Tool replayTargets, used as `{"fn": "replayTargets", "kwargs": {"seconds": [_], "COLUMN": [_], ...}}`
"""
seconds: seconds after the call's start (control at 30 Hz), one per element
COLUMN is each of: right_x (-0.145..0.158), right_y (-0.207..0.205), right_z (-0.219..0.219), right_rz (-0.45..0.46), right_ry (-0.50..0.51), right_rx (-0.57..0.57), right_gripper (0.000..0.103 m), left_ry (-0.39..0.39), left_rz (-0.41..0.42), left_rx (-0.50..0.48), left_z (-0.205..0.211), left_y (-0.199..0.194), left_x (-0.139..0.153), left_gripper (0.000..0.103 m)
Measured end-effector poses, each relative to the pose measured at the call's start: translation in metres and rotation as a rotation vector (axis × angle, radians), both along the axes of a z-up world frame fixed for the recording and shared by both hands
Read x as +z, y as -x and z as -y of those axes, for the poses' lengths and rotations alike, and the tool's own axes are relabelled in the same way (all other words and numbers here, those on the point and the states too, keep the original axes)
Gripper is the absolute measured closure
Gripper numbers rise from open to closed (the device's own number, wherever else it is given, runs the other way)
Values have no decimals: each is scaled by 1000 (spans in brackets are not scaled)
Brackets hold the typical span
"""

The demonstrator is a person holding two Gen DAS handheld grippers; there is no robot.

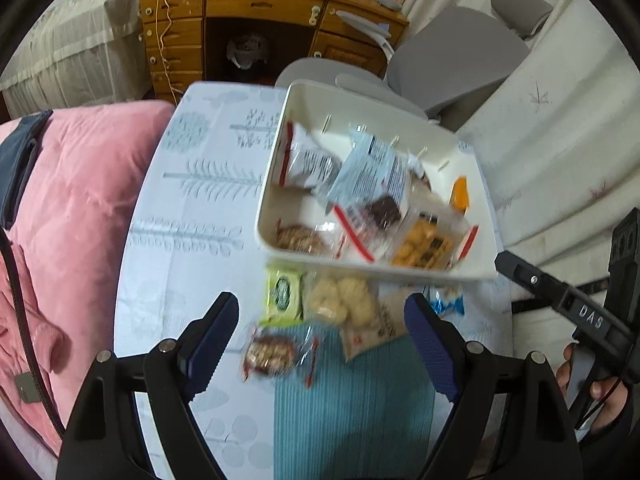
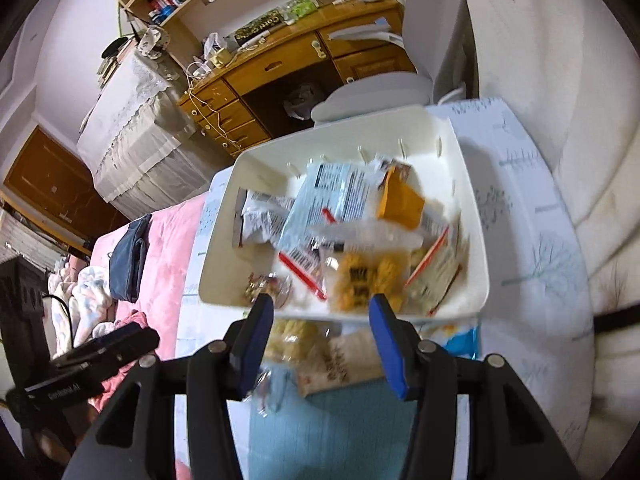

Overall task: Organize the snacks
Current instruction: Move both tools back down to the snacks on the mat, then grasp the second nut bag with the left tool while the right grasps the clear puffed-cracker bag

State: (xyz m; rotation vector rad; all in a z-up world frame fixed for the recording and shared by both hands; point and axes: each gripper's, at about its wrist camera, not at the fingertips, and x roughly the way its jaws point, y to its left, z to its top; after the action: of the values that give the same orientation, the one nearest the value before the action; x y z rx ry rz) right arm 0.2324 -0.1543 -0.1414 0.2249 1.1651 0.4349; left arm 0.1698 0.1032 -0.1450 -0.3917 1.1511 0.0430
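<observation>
A white plastic bin (image 1: 400,270) with rounded corners and smooth walls sits on the tabletop (image 1: 192,216), which is covered in a pale cloth printed with grey tree shapes. The bin holds a loose heap of snack packets: crinkled white wrappers with fine black print too blurred to read, a clear packet with red edge strips (image 1: 354,236), a dark brown square cake (image 1: 384,210), a golden biscuit pack (image 1: 424,246), and a flat orange packet (image 1: 459,194) leaning against the far wall.

More snacks lie on the tabletop just in front of the bin. These are a yellow-green packet (image 1: 283,295) with a dark oval label, a clear bag of pale lumpy puffs (image 1: 344,298), a beige packet with dark lettering (image 1: 376,330), a blue and white wrapper (image 1: 450,304), and a clear wrapper holding a brown nutty cookie (image 1: 276,354). Several rest on a ribbed teal mat (image 1: 352,408).

The left claw (image 1: 322,340) is spread wide, its blue textured pads either side of the loose snacks, holding nothing. The right claw (image 2: 322,340) is also spread and holds nothing, its tips near the bin's near rim (image 2: 344,316). White letters "DAS" show on the right tool's black body (image 1: 588,316).

A pink quilted bed (image 1: 80,200) lies left of the tabletop; a wooden desk (image 1: 256,12) and grey chair (image 1: 452,60) stand beyond.
</observation>
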Motion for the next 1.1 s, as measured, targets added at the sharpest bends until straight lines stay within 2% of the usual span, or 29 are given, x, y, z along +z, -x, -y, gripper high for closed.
{"fn": "replayTargets", "kwargs": {"seconds": [0.13,0.2,0.23,0.27,0.43,0.5,0.53,0.57,0.73,0.83,0.97,1.1], "right_x": [-7,-12,-15,-18,-34,-41,-46,-49,-71,-84,-98,-111], "right_y": [17,24,27,30,42,46,48,50,57,57,57,58], "right_z": [-7,-10,-12,-14,-31,-37,-40,-42,-55,-62,-72,-87], "right_rz": [-37,-61,-77,-88,-123,-135,-141,-144,-167,-164,-141,-100], "right_ry": [-9,-23,-35,-45,-39,-34,-28,-24,-3,26,52,88], "right_rx": [-29,-47,-59,-68,-104,-115,-125,-134,-159,-162,-144,-85], "right_gripper": [51,45,37,36,36,29,19,16,16,16,16,16], "left_ry": [7,6,6,5,7,5,5,1,-22,-90,-164,-184], "left_rz": [-47,-72,-83,-94,-135,-145,-149,-155,-196,-177,-111,-73], "left_rx": [-22,-47,-58,-69,-136,-163,-180,-196,-270,-304,-354,-403], "left_z": [-6,-8,-9,-9,-11,-11,-10,-9,-2,4,14,21], "left_y": [14,21,23,25,32,33,33,33,33,35,36,34], "left_x": [-16,-27,-32,-36,-59,-68,-74,-79,-111,-123,-137,-147], "left_gripper": [19,19,19,18,17,13,11,11,11,11,11,11]}}
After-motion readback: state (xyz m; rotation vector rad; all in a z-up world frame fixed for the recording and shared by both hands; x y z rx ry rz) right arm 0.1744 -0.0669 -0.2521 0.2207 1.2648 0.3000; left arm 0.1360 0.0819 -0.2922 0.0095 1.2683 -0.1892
